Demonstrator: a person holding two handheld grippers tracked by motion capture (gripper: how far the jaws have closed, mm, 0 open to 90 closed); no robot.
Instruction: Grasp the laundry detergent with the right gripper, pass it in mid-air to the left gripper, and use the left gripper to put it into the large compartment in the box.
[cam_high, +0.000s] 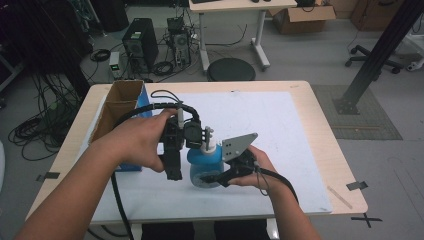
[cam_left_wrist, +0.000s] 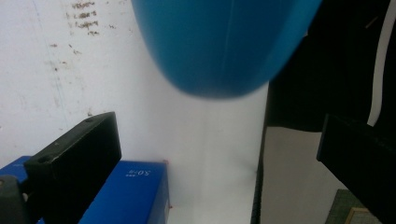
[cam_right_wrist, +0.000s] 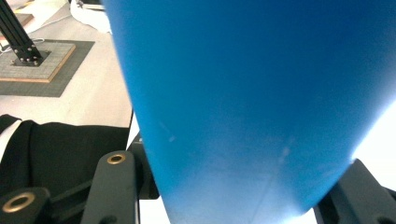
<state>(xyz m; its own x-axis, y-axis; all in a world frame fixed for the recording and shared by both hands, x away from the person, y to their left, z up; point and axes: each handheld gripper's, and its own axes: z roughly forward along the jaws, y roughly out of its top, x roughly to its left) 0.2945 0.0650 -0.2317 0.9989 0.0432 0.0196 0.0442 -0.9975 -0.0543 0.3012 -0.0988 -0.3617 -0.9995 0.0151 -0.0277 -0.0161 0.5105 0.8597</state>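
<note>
White mat (cam_high: 280, 130) under a blue bottle (cam_high: 206, 162) — right gripper (cam_high: 212, 179), reaching in level, clamps its base. Left gripper (cam_high: 200, 136) hovers at the bottle's neck, jaws apart — gripping nothing.

Blue bottle (cam_high: 206, 165) with a white neck and cap (cam_high: 210, 145). Both grippers black: left gripper (cam_high: 176, 145) just left of the bottle, right gripper (cam_high: 220, 176) at its right with a grey plate. White mat (cam_high: 280, 135) under the bottle, brown specks on it in the left gripper view. Light wood table (cam_high: 320, 125). Brown cardboard box (cam_high: 117, 107) left of the bottle; blue box (cam_left_wrist: 135, 193) beside it, white print, too blurred to read.
</note>
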